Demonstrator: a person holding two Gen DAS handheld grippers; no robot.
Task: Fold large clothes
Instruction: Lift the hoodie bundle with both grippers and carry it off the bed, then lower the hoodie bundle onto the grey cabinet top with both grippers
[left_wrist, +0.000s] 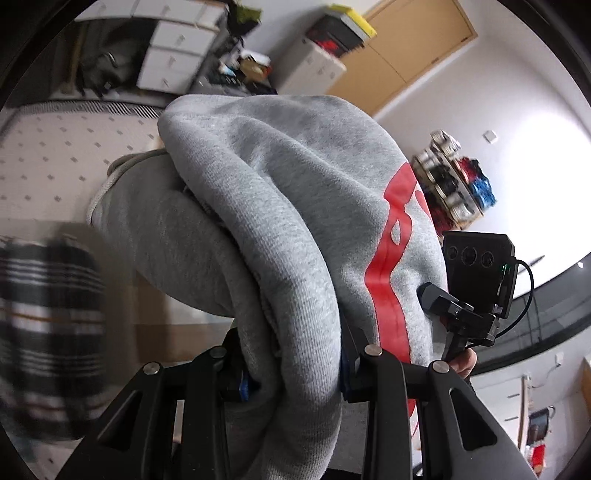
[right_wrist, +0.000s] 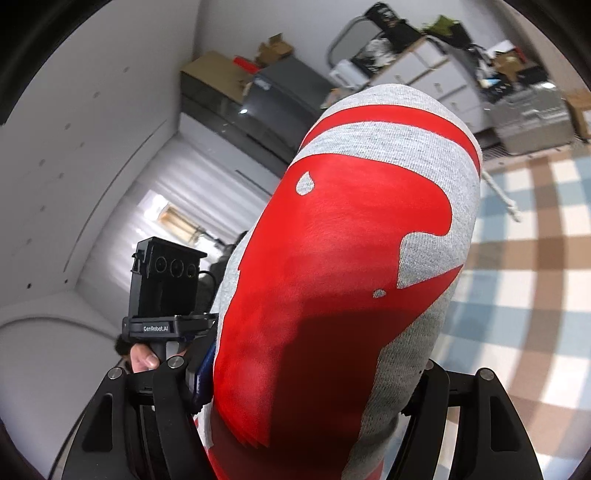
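Observation:
A grey sweatshirt (left_wrist: 266, 206) with a large red print hangs lifted between both grippers. In the left wrist view a thick bunch of its folds fills my left gripper (left_wrist: 295, 365), whose jaws press on it from both sides; the fingertips are buried in the cloth. The right gripper's black camera housing (left_wrist: 476, 269) shows at the garment's right side, one finger against the fabric. In the right wrist view the red-printed front (right_wrist: 332, 277) bulges between the jaws of my right gripper (right_wrist: 314, 380), held wide on the thick bundle. A hand (right_wrist: 144, 360) grips the left gripper's handle.
Below lie a white dotted bed cover (left_wrist: 55, 166) and a dark striped cloth (left_wrist: 44, 332). A brown, blue and white checked cover (right_wrist: 535, 240) spreads at the right. White drawers (left_wrist: 173, 55), a cluttered shelf (left_wrist: 454, 181), a wooden door (left_wrist: 413, 48) and a grey cabinet (right_wrist: 280, 88) line the walls.

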